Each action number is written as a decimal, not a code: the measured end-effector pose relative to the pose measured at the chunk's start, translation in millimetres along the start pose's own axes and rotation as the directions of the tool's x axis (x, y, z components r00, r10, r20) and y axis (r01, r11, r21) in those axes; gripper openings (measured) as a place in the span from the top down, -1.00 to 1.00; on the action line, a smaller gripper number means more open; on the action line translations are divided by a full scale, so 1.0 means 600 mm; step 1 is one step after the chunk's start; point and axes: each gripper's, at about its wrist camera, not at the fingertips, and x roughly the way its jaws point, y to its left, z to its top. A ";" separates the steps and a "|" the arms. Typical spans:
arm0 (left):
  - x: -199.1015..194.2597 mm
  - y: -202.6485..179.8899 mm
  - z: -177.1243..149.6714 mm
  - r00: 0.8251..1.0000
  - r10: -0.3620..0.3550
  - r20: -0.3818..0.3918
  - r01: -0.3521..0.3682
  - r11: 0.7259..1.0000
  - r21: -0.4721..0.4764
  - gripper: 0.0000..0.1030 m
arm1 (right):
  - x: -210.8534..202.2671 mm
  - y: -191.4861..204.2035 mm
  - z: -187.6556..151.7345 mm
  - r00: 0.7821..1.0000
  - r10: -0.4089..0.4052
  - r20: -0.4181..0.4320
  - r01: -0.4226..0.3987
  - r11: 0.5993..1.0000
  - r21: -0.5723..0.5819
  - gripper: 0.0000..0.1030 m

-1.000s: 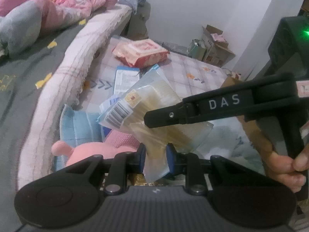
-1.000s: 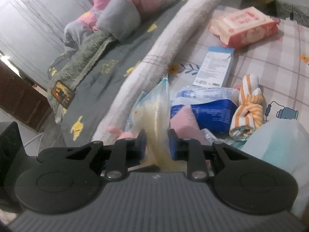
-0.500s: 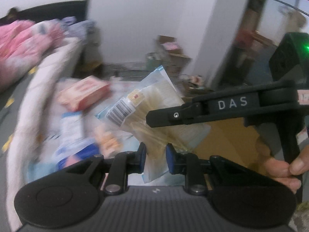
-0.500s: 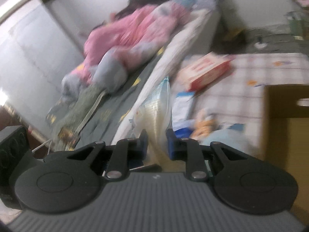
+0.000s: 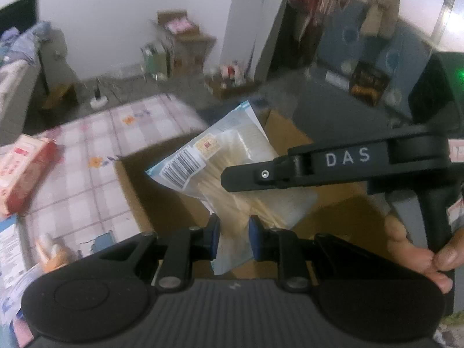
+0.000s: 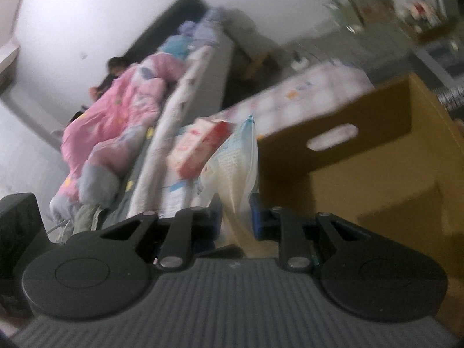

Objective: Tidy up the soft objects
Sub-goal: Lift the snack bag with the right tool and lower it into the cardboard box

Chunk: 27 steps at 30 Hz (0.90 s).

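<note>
**Inspector A:** Since the earlier frames, both grippers have been swinging away from the bed, carrying the clear packet with them. The pink plush and striped toy that were lying under it are gone from the left wrist view. The packet is now hanging over the open cardboard box [image 5: 162, 203].

**Inspector B:** Confirming. What is the left gripper [image 5: 233, 236] doing?

**Inspector A:** Its fingers are standing narrow and are pinching the lower edge of the clear packet [image 5: 220, 159], which is holding pale flat contents and showing a barcode label at its left corner.

**Inspector B:** And the right gripper [image 6: 236, 211]?

**Inspector A:** Its fingers are also narrow and are clamping the same packet [image 6: 235, 168], seen here edge-on and rising upright between the blue pads. In the left wrist view one of its black fingers [image 5: 290, 171], marked DAS, is crossing over the packet from the right, and the person's hand [image 5: 417, 249] is gripping the handle below.

**Inspector B:** Surroundings?

**Inspector A:** The box [image 6: 362, 156] is sitting just right of the packet, its wall showing a hand slot. A checked mat [image 5: 87, 174] is lying on the floor beside the box, bearing a red-and-pink wipes pack [image 5: 23, 171] at the left. A pink quilt [image 6: 116, 116] is lying on the bed [image 6: 179, 116]. The right wrist view is blurring heavily.
</note>
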 end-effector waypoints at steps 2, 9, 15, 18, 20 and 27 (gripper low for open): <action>0.042 0.010 0.012 0.999 0.011 -0.049 -0.011 1.000 0.012 0.57 | 0.031 -0.035 0.009 1.000 -0.005 -0.024 0.006 0.998 0.056 0.63; 0.139 0.036 0.038 0.984 0.101 -0.145 -0.092 0.994 0.066 0.56 | 0.148 -0.121 0.025 0.996 0.007 -0.083 0.012 0.974 0.226 0.64; 0.131 0.044 0.038 0.983 0.155 -0.094 -0.147 0.986 0.083 0.29 | 0.243 -0.162 0.013 0.989 -0.013 -0.144 0.055 0.955 0.292 0.64; 0.122 0.050 0.041 0.982 0.174 -0.080 -0.167 0.983 0.081 0.29 | 0.281 -0.174 0.006 0.987 -0.005 -0.158 0.059 0.940 0.336 0.64; 0.119 0.050 0.043 0.980 0.185 -0.074 -0.178 0.980 0.084 0.29 | 0.303 -0.170 0.004 0.989 0.009 -0.149 0.044 0.936 0.348 0.64; 0.114 0.059 0.044 0.980 0.187 -0.069 -0.184 0.981 0.056 0.25 | 0.343 -0.135 0.003 0.989 0.041 -0.143 0.003 0.955 0.298 0.52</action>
